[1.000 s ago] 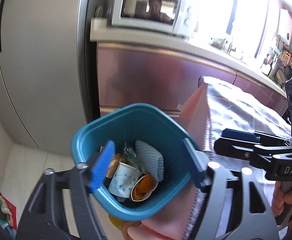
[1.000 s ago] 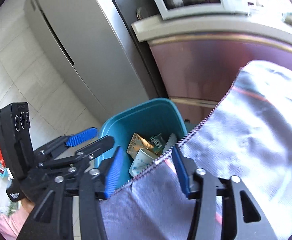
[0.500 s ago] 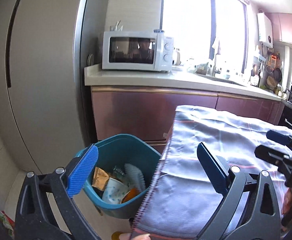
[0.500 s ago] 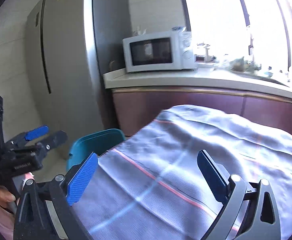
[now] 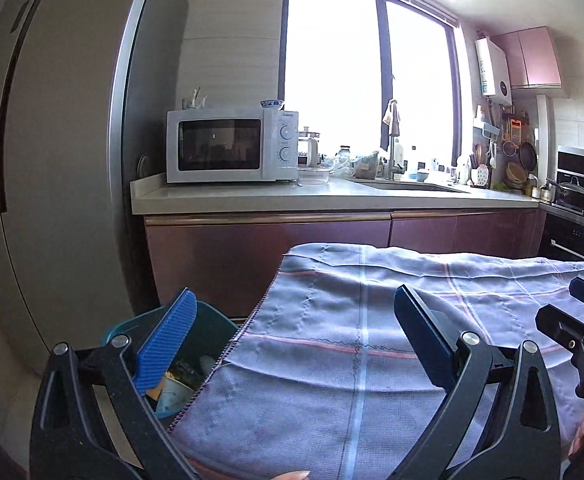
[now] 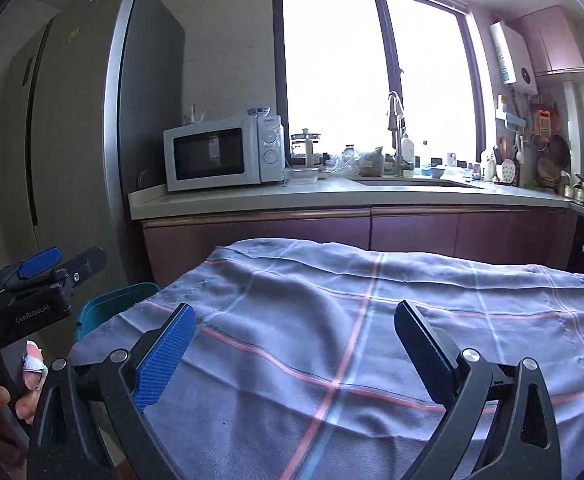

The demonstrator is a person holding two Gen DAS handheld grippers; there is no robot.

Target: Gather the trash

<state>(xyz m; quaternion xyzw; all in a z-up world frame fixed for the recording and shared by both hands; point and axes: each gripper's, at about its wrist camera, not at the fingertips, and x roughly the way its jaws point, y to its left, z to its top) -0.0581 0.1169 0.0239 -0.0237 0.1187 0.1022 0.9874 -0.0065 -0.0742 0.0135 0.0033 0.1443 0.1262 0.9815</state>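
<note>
A teal trash bin [image 5: 206, 330] stands on the floor at the left edge of the cloth-covered table [image 5: 372, 360]; crumpled cups and wrappers [image 5: 176, 384] lie inside it. Its rim also shows in the right wrist view [image 6: 108, 306]. My left gripper [image 5: 294, 344] is open and empty, above the table's left edge and the bin. My right gripper [image 6: 294, 352] is open and empty over the cloth. The left gripper also shows in the right wrist view [image 6: 52, 266], and the right gripper in the left wrist view [image 5: 580, 308].
A purple-grey checked cloth [image 6: 372, 320] covers the table. Behind stand a tall grey fridge [image 5: 52, 160], a counter [image 5: 312, 196] with a white microwave [image 5: 228, 146], sink and clutter, and maroon cabinets [image 5: 292, 248]. A stove [image 5: 580, 200] is at right.
Both grippers have risen and tilted up from the bin to face the kitchen; the bin has dropped to the lower left of both views. Both jaws have opened wider.
</note>
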